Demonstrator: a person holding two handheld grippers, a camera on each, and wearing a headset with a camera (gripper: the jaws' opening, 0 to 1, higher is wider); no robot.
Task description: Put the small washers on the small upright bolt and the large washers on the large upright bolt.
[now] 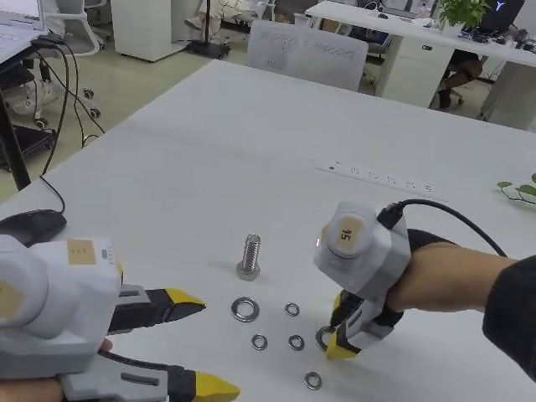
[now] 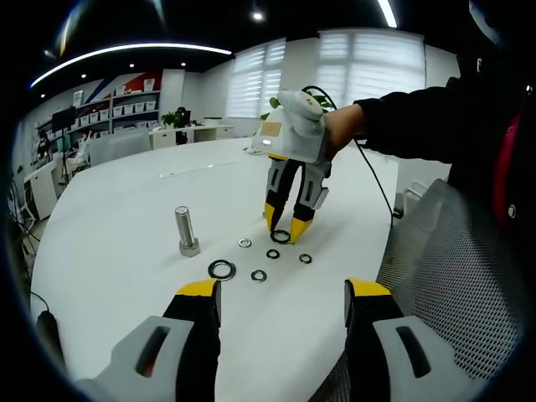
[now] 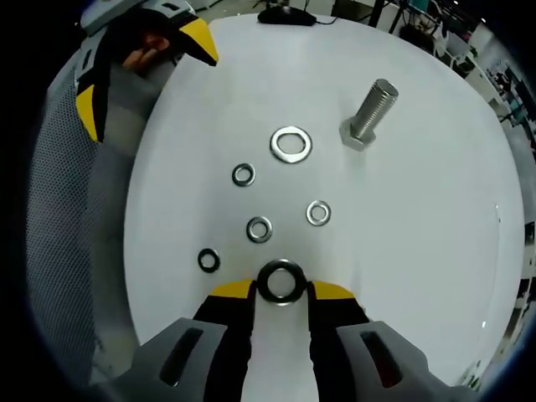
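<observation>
A wide white table [image 1: 251, 126] is seen running to the far side, where a grey mesh chair [image 1: 306, 52] is drawn up. A white power strip [image 1: 381, 180] is laid on it to the right, and a black mouse [image 1: 29, 224] is set at its left edge. Beyond, a white desk [image 1: 402, 25] bearing a potted plant [image 1: 459, 10] is placed far right and a white cabinet [image 1: 155, 25] far left. Windows [image 2: 368, 63] covered by blinds and ceiling light strips [image 2: 126, 52] are shown in the left gripper view.

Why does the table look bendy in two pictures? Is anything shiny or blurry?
Left gripper view: the fisheye lens curves the table, and ceiling lights glare. Right gripper view: the table bulges round and the bolt seems to lean; the washer between the fingers of the right gripper looks sharp. Head view: lines look straight, light soft, shadows faint.
</observation>
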